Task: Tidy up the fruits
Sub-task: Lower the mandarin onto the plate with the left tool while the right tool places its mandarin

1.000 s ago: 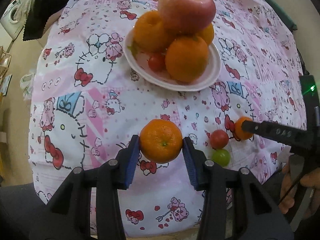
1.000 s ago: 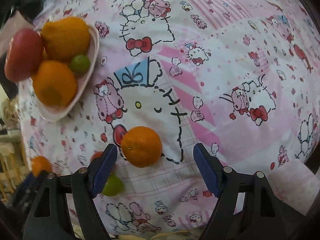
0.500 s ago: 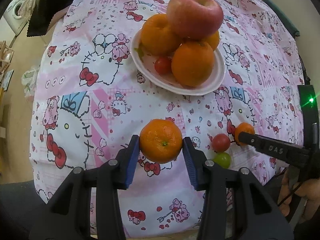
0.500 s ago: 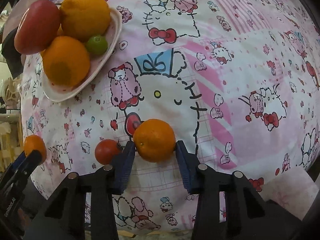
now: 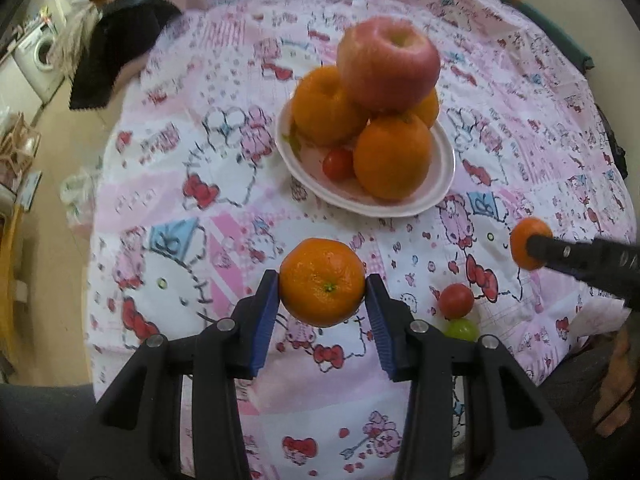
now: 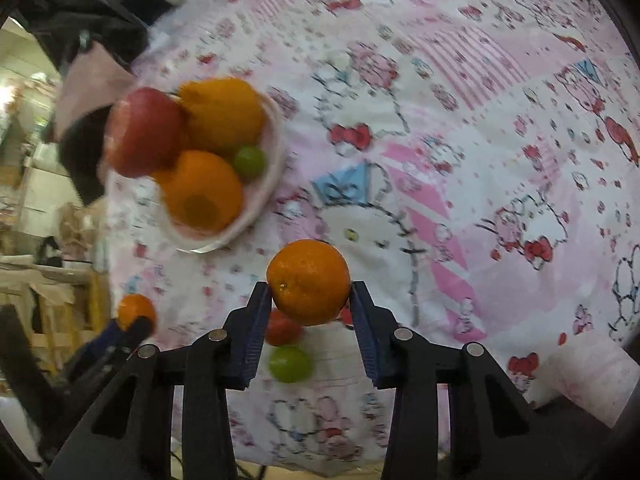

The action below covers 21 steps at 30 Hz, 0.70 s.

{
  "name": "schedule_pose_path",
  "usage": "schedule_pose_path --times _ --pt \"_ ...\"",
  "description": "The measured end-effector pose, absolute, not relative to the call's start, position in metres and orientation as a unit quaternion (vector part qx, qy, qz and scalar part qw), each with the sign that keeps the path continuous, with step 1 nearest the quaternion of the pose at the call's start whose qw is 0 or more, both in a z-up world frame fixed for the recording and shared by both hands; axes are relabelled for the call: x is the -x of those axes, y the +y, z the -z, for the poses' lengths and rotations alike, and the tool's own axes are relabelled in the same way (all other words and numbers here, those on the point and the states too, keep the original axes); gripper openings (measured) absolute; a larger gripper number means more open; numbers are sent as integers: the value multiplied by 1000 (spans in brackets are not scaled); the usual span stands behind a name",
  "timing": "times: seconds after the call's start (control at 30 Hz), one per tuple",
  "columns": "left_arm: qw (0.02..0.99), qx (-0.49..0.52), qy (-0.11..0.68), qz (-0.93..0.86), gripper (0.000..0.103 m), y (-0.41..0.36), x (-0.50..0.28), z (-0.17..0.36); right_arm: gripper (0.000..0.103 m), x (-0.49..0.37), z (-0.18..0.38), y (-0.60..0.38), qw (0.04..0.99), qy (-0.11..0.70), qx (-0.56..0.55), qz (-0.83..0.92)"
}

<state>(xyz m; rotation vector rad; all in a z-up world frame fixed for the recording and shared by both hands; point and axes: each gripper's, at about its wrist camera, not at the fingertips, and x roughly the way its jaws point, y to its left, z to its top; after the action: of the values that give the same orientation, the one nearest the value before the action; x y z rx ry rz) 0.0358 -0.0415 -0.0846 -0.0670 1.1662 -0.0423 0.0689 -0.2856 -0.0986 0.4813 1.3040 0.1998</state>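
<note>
Orange peel presses against both blue pads of my left fingers (image 5: 322,307), which clamp a mandarin (image 5: 322,282) above the pink cartoon-print cloth (image 5: 192,216) on the desk. My right fingers (image 6: 309,304) grip a second mandarin (image 6: 308,282) the same way, with a small red tomato (image 6: 282,330) and a green fruit (image 6: 289,363) lying on the cloth just beneath them. Farther off sits the white plate (image 5: 442,184), heaped with oranges (image 5: 392,156), a red apple (image 5: 387,63) on top and a cherry tomato (image 5: 338,164) at its near edge.
</note>
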Motion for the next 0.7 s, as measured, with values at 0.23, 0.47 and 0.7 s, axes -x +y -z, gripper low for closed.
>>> schedule_pose_path --times 0.23,0.47,0.7 --pt "855 36 518 -3 39 -22 -30 65 43 -71 60 -284 777 534 -293 -158" --pt "861 35 508 4 39 -16 -45 49 43 -83 53 -296 768 524 -327 -172" --pt "852 9 523 27 39 -28 -80 60 43 -109 57 -297 769 534 -313 -162"
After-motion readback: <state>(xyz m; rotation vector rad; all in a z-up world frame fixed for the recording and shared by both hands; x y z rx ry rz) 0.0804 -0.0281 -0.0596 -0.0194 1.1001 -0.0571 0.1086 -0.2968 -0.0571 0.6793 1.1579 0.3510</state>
